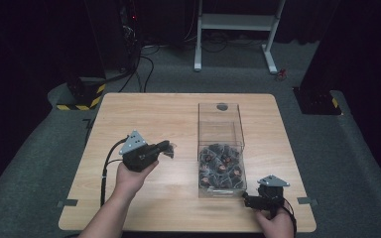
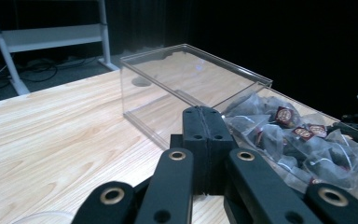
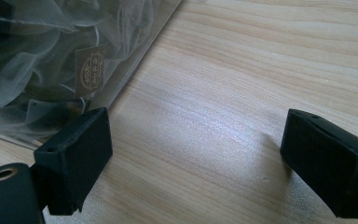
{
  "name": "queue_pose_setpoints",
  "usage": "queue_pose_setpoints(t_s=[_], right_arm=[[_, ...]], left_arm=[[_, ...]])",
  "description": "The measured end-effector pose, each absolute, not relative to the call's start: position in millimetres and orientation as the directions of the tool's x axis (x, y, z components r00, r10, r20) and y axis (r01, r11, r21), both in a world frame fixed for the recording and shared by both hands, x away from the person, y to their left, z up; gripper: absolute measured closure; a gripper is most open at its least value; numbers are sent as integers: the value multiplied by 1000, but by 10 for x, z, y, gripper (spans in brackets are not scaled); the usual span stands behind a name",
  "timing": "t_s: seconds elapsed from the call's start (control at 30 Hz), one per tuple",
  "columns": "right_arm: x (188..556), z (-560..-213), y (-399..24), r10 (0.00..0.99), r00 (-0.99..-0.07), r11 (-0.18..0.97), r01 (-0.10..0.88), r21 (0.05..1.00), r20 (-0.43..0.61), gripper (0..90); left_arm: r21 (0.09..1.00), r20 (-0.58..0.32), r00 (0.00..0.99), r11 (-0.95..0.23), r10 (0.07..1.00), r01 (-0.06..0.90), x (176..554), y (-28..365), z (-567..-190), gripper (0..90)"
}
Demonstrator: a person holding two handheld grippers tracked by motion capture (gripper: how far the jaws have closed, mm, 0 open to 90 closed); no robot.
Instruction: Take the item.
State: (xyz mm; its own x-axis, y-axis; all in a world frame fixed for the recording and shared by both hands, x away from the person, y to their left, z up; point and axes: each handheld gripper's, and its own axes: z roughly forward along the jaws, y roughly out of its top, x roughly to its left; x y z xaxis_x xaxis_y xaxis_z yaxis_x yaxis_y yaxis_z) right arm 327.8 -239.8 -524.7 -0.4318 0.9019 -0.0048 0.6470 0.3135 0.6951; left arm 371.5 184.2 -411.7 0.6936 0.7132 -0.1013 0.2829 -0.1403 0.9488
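A clear plastic box (image 1: 220, 116) stands right of the table's middle, its near end heaped with tea bags (image 1: 220, 167) in translucent sachets. My left gripper (image 1: 166, 148) hovers left of the box and points toward it. In the left gripper view its jaws (image 2: 204, 122) are pressed flush together, with the box (image 2: 168, 88) and tea bags (image 2: 289, 128) beyond them. A faint pale shape sits at the tips in the high view, too blurred to identify. My right gripper (image 1: 248, 200) is open at the box's near right corner. Bare wood lies between its jaws (image 3: 196, 158), and the box wall (image 3: 135, 60) is beside the left one.
The wooden table (image 1: 144, 114) has bare surface on its left half and behind the box. A white desk frame (image 1: 235, 22) stands on the grey floor beyond the table. Black equipment with yellow-striped bases (image 1: 82, 96) sits at the back left.
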Motion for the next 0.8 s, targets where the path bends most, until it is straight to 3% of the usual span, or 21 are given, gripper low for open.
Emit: queue_pose_setpoints(t_s=[0.8], right_arm=[[3278,-5247,-2398,902,-432,314,647,695,-5,87]], left_arm=[[948,-101,629,-118,771,296,3736,2251,-4134,900]])
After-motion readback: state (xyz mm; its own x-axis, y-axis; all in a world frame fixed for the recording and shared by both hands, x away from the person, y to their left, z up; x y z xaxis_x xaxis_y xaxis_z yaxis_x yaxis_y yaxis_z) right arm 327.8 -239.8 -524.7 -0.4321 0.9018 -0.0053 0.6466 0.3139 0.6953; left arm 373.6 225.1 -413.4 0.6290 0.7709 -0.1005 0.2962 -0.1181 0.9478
